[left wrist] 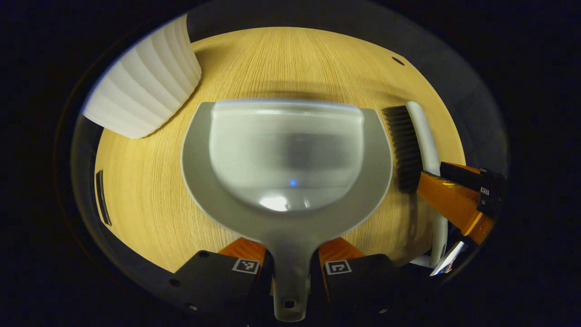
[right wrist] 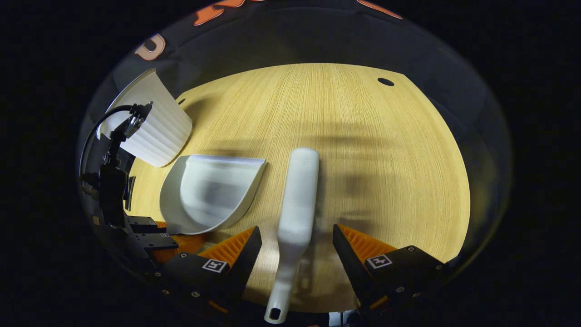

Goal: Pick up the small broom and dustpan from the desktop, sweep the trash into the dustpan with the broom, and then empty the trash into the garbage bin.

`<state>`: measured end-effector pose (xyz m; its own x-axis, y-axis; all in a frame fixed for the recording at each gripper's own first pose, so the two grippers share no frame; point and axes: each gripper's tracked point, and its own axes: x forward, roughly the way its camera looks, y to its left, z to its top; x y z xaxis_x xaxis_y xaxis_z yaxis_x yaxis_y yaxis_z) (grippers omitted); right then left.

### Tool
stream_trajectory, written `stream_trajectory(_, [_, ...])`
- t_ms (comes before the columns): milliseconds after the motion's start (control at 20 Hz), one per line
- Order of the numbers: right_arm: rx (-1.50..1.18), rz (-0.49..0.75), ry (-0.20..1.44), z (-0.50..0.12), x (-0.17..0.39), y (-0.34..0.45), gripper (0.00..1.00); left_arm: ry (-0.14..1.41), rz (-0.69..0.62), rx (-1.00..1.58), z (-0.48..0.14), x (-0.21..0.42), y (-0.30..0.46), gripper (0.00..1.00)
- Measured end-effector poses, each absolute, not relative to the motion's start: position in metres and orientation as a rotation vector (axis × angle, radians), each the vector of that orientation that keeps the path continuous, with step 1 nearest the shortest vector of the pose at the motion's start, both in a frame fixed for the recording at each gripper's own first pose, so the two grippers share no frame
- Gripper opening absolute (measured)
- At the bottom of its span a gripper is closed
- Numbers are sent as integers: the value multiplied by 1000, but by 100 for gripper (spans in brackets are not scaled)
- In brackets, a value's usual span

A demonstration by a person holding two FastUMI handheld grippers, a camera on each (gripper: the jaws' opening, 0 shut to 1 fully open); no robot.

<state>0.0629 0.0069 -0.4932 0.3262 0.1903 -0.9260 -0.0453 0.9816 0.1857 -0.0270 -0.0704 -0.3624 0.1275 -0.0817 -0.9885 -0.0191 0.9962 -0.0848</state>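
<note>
Item 1, dustpan (left wrist: 286, 154): pale grey, with a translucent scoop. It is lying flat on the wood-grain bench (left wrist: 150, 204), mouth facing away from the camera in the left gripper view. Its handle is running back between the two fingers of the left gripper (left wrist: 290, 268), which are standing close against it on either side; the handle is being clamped there. In the right gripper view the dustpan (right wrist: 213, 190) is being seen to the left of the broom, just beside it.

Item 2, small broom (right wrist: 295, 213): white back and handle, dark bristles. It is lying on the bench with its handle end pointing toward the camera in the right gripper view, a hanging hole at the tip. The right gripper (right wrist: 297, 245) is being held with its fingers wide apart, one on each side of the handle, with a gap on both sides. In the left gripper view the broom (left wrist: 420, 141) is being seen to the right of the dustpan, bristles turned toward the pan, with the right gripper (left wrist: 454, 195) over its handle.

Item 3, garbage bin (left wrist: 145, 86): white, ribbed wall, standing on the bench's far left corner, near the dustpan's mouth but apart from it.

Item 4, bench: light wood grain, a small dark hole (right wrist: 386, 81) near its far right edge.
</note>
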Motion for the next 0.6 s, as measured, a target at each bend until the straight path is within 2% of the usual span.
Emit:
stream_trajectory(150, [139,162,1212,-491,66,7,96,1418,-61,-65,-358,-24,-68,39])
stream_trajectory(250, [139,165,1201,-488,65,7,96,1391,-82,-64,-348,-21,-69,56])
stream_trajectory(300, [140,165,1192,-486,65,7,96,1376,-87,-54,-337,-20,-67,71])
stream_trajectory(600, [151,148,1040,-438,83,2,96,1204,-82,-44,-273,-4,-55,83])
